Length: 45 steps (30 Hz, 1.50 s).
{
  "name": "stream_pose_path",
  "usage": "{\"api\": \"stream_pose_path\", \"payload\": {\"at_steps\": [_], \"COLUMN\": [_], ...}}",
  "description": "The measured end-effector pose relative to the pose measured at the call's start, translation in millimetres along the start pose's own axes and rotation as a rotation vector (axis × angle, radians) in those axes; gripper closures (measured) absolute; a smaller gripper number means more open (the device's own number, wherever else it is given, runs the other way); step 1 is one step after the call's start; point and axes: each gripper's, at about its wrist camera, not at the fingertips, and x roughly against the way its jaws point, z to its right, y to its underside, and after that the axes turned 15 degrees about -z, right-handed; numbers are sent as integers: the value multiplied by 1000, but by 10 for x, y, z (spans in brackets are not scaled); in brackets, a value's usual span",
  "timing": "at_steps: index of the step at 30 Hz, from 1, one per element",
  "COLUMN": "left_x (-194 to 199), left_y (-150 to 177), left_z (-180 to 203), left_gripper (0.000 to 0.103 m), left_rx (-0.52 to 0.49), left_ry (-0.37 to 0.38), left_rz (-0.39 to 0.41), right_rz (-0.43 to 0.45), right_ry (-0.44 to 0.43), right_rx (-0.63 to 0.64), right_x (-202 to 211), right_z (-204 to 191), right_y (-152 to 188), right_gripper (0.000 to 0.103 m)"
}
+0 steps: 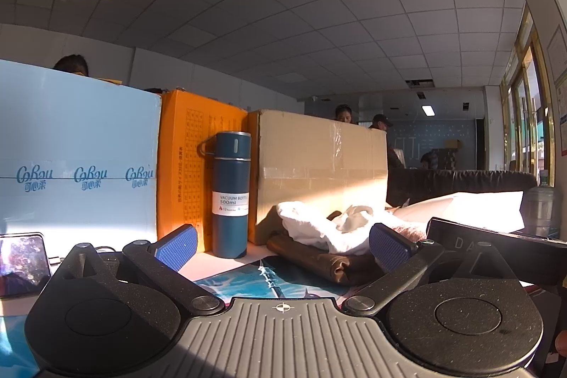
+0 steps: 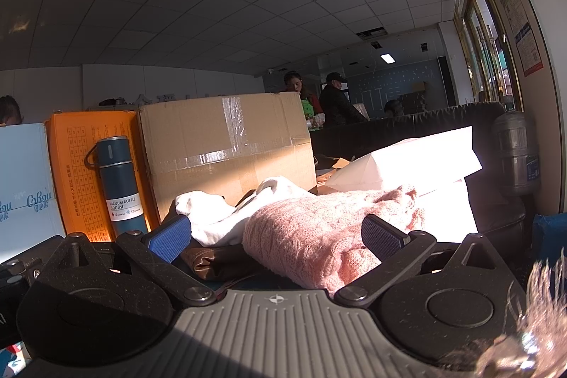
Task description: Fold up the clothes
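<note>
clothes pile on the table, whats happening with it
Nothing is being handled yet. A person holds two grippers low at the table edge, both open and empty. The right gripper faces a pink knit sweater lying on top of a white garment and a brown garment. The left gripper points at the same pile from farther left, near a blue vacuum bottle standing against cardboard boxes. The clothes are still in a heap, unfolded.

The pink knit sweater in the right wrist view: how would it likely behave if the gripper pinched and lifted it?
The pink knit sweater lies slumped in soft folds, so it would probably droop. Its loose, fuzzy knit suggests the pads will hold without slipping, though threads might snag. It overlaps the white garment, which could drag along.
</note>
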Motion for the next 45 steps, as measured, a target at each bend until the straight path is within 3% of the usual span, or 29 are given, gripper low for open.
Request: {"api": "stream_pose_path", "payload": {"at_steps": [9,17,27,36,45], "left_x": [87,5,91,333,667], "left_y": [-21,-8,-41,-90,-78], "left_z": [47,38,10,-27,38], "left_gripper": [0,0,0,0,0], "left_rx": [12,-1,29,57,51], "left_ry": [-25,-39,-45,-94,-118], "left_rz": [54,29,58,76,92], "right_rz": [7,6,18,22,4], "right_ry": [-4,-14,-31,-137,-336], "right_rx": [-8,-24,-38,-63,-57], "right_x": [23,3,39,140,369], "right_z": [19,37,70,126,151], "right_y": [6,0,6,-28,21], "right_gripper": [0,0,0,0,0]}}
